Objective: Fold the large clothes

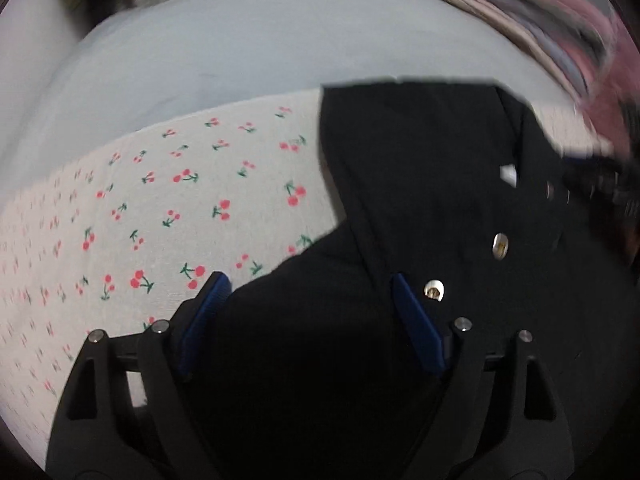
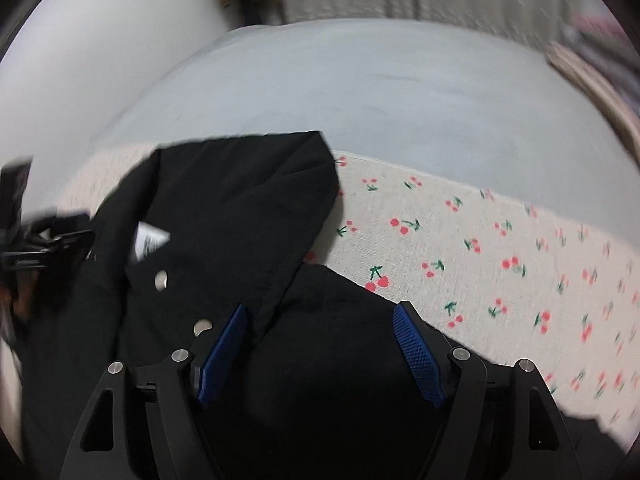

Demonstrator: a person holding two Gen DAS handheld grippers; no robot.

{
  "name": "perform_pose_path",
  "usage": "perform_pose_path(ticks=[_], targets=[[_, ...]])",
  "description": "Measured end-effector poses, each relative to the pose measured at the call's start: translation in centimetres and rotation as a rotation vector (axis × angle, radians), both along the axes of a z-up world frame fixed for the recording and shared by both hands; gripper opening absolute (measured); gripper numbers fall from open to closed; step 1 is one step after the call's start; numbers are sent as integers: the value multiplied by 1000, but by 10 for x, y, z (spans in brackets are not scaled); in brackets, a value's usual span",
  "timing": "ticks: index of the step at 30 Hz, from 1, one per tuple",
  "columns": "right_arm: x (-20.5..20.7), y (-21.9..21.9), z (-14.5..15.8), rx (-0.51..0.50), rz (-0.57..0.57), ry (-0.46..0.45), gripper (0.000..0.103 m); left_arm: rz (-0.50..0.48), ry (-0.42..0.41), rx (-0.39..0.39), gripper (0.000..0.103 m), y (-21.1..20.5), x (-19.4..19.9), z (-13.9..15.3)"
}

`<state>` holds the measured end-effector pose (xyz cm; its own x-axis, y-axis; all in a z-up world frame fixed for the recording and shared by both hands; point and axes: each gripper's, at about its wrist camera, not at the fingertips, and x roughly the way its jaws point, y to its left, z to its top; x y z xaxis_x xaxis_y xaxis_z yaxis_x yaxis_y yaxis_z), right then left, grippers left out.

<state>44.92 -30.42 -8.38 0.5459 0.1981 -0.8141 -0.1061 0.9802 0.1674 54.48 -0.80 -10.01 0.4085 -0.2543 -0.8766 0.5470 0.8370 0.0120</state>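
- We see both claws, left gripper (image 1: 308,292) and right gripper (image 2: 322,324), spread wide above the black hooded jacket (image 1: 420,208), gripping nothing.
- The jacket lies on a cherry-print cloth (image 1: 192,208).

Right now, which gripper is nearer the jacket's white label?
Right. The white label sits just ahead-left of the right gripper; from the left gripper it lies farther off, ahead-right.

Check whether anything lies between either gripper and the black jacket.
Nothing visible does. The left gripper and the right gripper both hang open right over the black jacket, which lies on the cherry-print cloth. Only its own snaps and white label show on it.
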Motion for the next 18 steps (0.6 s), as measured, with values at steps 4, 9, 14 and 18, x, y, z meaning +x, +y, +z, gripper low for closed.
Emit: perform_pose_path(ticks=[4, 9, 14, 18], targets=[[-3, -19, 3, 2, 45, 44, 77, -15, 60, -73, 85, 21, -1, -3], [-9, -7, -10, -35, 40, 27, 57, 49, -1, -155, 28, 25, -23, -4], [-37, 62, 7, -372, -40, -182, 0, 184, -254, -153, 10, 2, -63, 25], [-19, 40, -3, -493, -259, -194, 0, 249, -181, -61, 18, 2, -32, -5]])
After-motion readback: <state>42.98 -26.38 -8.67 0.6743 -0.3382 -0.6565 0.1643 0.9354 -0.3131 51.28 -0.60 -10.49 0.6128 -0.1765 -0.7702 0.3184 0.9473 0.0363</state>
